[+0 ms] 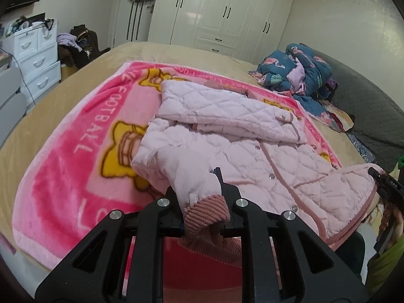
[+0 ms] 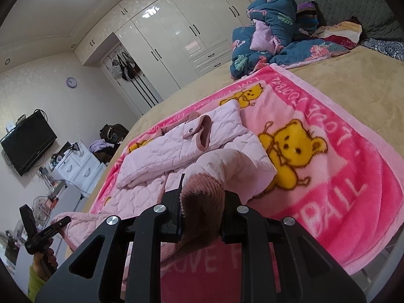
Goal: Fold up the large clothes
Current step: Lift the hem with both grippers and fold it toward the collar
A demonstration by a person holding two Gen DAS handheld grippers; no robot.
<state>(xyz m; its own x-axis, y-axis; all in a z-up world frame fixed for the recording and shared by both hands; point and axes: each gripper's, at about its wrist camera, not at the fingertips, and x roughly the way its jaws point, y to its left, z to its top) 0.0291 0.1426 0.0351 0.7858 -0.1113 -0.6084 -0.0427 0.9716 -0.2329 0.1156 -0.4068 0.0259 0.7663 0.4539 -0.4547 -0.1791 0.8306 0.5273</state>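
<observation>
"Where was the coat (image 1: 227, 116)?"

"It lay on the pink blanket (image 1: 63, 166) with the yellow bears, and the blanket lay on the tan bed (image 1: 151, 50). The coat was pale pink and puffy. Its far part lay folded over the middle."

"What did your left claw (image 1: 202, 202) do?"

"It was shut tight on the left cuff (image 1: 205, 213), the ribbed end of a sleeve at the near side. The sleeve rose up off the coat to my claw."

"And your right claw (image 2: 204, 192)?"

"It pinched the right cuff (image 2: 202, 197), ribbed and dusty pink too. That sleeve was also lifted up, above the near part of the coat."

"Could each claw see the other one?"

"Yes. From the left one I saw the right claw far off to the right, at a pink end of the coat past the blanket's edge. From the right one I saw the left claw far off to the left, with my hand (image 2: 46, 255) and a green sleeve under it."

"What else was on the bed?"

"A blue quilt (image 1: 298, 70) sat in a heap at the far right, well apart from the coat. White closets (image 1: 227, 7) stood behind the bed."
</observation>
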